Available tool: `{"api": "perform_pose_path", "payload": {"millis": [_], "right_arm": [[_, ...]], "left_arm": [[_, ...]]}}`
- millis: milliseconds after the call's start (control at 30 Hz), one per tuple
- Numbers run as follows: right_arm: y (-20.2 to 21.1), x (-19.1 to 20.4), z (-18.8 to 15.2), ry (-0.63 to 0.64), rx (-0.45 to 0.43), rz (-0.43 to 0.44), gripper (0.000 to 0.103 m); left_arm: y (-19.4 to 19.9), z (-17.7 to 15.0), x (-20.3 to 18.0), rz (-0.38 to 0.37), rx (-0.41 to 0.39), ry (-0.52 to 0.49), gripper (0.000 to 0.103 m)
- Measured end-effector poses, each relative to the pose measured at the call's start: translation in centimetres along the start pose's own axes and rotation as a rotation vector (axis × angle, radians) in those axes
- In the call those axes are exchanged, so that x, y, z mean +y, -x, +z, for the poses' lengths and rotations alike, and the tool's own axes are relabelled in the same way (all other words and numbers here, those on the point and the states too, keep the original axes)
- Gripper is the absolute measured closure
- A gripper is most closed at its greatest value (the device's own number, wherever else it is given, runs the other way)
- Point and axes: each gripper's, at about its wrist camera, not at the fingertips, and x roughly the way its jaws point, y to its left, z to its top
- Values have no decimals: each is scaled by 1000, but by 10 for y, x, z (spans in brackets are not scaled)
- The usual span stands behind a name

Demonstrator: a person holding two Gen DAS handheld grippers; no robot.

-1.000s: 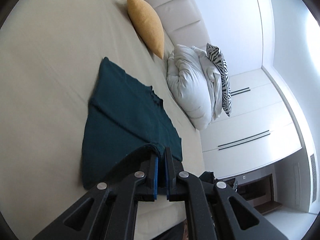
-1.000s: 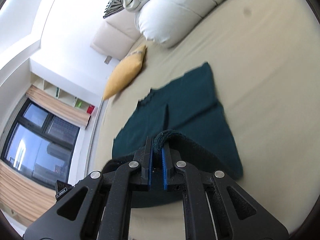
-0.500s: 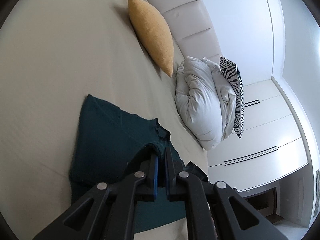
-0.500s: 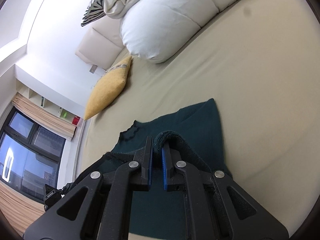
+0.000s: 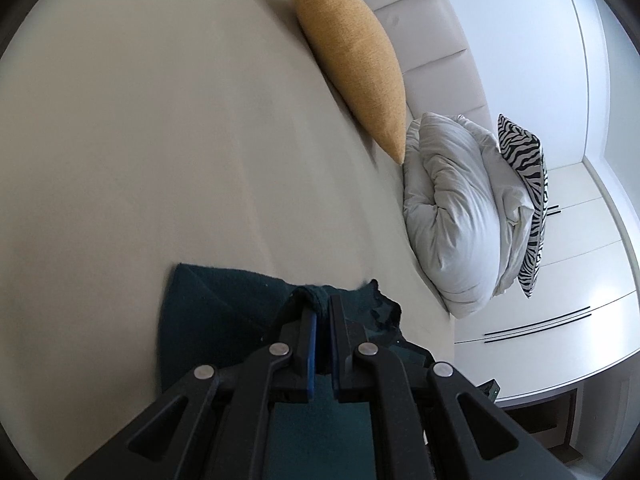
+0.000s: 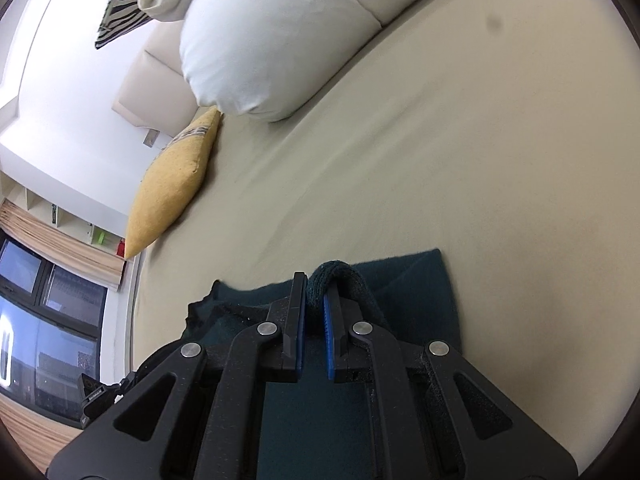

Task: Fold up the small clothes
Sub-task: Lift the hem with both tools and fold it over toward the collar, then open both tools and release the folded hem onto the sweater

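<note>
Both pairs of jaws are nearly closed, each pinching a bunched edge of a dark teal garment (image 5: pixel 224 320). The left gripper (image 5: pixel 320 312) and right gripper (image 6: pixel 314 292) carry that edge over the rest of the cloth, which lies flat on the beige bed (image 5: pixel 160 140). The fold looks midway; next, the held edge needs lowering onto the far edge, corners matched, before letting go. The knit looks soft, with one scalloped border. A yellow cushion (image 5: pixel 352 56) and white duvet (image 5: pixel 452 212) sit beyond.
</note>
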Motion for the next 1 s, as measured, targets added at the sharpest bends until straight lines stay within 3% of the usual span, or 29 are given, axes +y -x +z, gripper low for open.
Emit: {"api": "perform_pose_path", "payload": {"millis": [133, 267, 333, 367, 400, 500, 600, 800, 900, 967, 1000], "right_arm": [[-24, -6, 5, -10, 13, -37, 93], [-37, -28, 9, -107, 14, -2, 82], [-28, -33, 8, -123, -33, 2, 68], [-19, -33, 7, -123, -75, -33, 56], [-12, -34, 6, -125, -107, -47, 54], [11, -31, 3, -110, -165, -81, 52], [17, -9, -11, -8, -142, -60, 52], [-8, 53, -71, 249, 5, -2, 52], [-29, 74, -100, 361, 80, -13, 53], [-37, 67, -103, 352, 90, -33, 57], [-39, 59, -100, 337, 79, -45, 65]], "left_arm": [[-23, 6, 21, 58, 29, 36, 95], [-19, 7, 38, 4, 23, 93, 90], [-9, 5, 36, 5, 2, 89, 67], [-1, 5, 34, 6, -20, 84, 61], [8, 4, 32, 12, -45, 76, 55], [28, -2, 22, 43, -111, 51, 53], [35, -17, -1, 64, -142, -50, 53], [-6, -72, -45, 164, -83, -320, 53], [-25, -81, -39, 240, -74, -352, 54], [-28, -79, -26, 286, -84, -352, 72], [-24, -78, -19, 286, -87, -341, 85]]}}
